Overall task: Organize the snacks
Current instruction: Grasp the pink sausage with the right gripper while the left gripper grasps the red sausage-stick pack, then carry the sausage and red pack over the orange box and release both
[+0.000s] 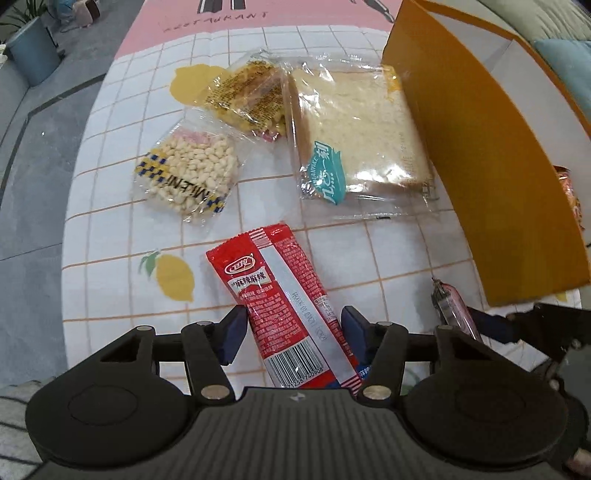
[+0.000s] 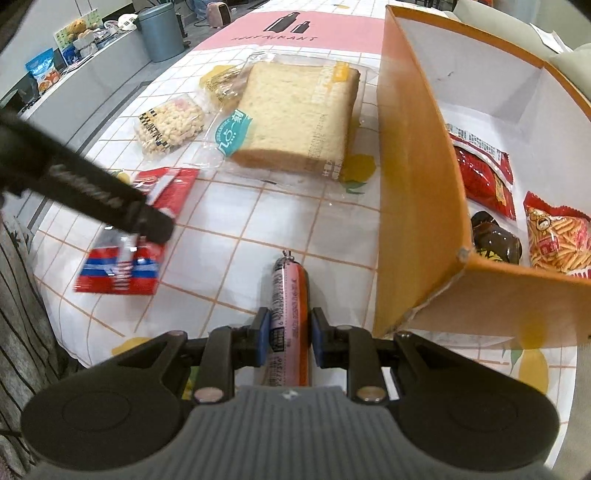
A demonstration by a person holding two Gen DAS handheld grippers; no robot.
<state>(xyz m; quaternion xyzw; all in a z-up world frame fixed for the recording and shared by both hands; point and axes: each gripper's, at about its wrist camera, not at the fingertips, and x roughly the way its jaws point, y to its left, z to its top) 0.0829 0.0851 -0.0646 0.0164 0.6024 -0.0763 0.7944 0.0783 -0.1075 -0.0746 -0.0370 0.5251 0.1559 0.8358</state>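
Observation:
A red snack packet (image 1: 280,295) lies on the tiled tablecloth (image 1: 110,206) between the pads of my left gripper (image 1: 293,325); the jaws straddle it with small gaps, so it looks open. The packet also shows in the right wrist view (image 2: 122,269), partly under the left gripper's arm (image 2: 92,192). My right gripper (image 2: 288,328) has its blue pads either side of a pink sausage stick (image 2: 290,295), close around it. The sausage also shows in the left wrist view (image 1: 452,306). An orange box (image 2: 413,184) stands to the right.
A wrapped bread slice (image 1: 354,125), a puffed-ball snack bag (image 1: 192,170) and a yellow-printed snack bag (image 1: 251,96) lie further back. Inside the box lie a red packet (image 2: 484,177), a dark packet (image 2: 495,240) and a stick-snack bag (image 2: 554,236). A grey bin (image 2: 159,29) stands beyond the table.

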